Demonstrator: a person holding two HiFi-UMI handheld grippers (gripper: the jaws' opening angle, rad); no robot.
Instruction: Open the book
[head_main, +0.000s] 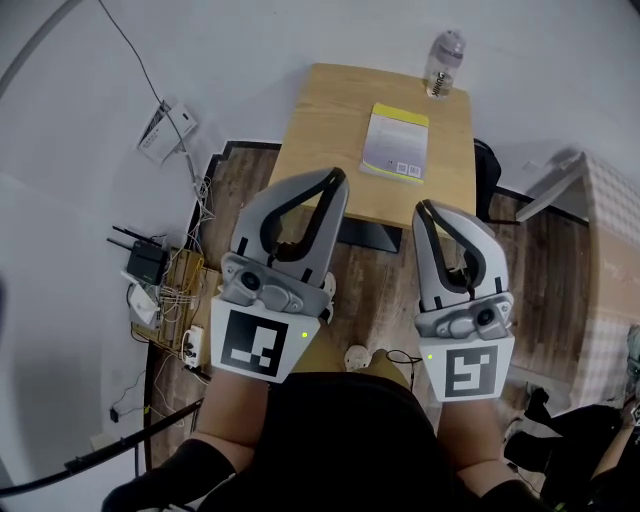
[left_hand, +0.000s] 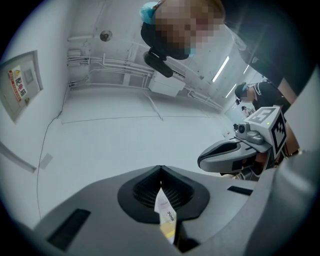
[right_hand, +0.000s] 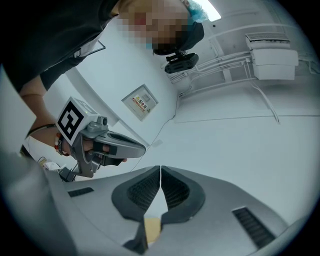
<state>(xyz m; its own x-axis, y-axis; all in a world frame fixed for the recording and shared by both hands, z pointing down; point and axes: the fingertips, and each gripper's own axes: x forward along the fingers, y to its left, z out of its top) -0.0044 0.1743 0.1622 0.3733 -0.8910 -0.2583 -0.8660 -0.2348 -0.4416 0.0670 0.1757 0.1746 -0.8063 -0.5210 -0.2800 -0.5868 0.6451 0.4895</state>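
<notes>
Left tongs (head_main: 337, 178) closed, empty | right tongs (head_main: 424, 208) closed, empty | book (head_main: 396, 143) on table (head_main: 320, 125), well beyond both

The left gripper (head_main: 336, 180) and right gripper (head_main: 424, 209) are held side by side on bare forearms (head_main: 233, 422); both pairs of jaws are pressed together, empty.

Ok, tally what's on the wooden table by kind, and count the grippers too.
Book: 1
Bottle: 1
Grippers: 2, left gripper and right gripper
Total: 4
</notes>
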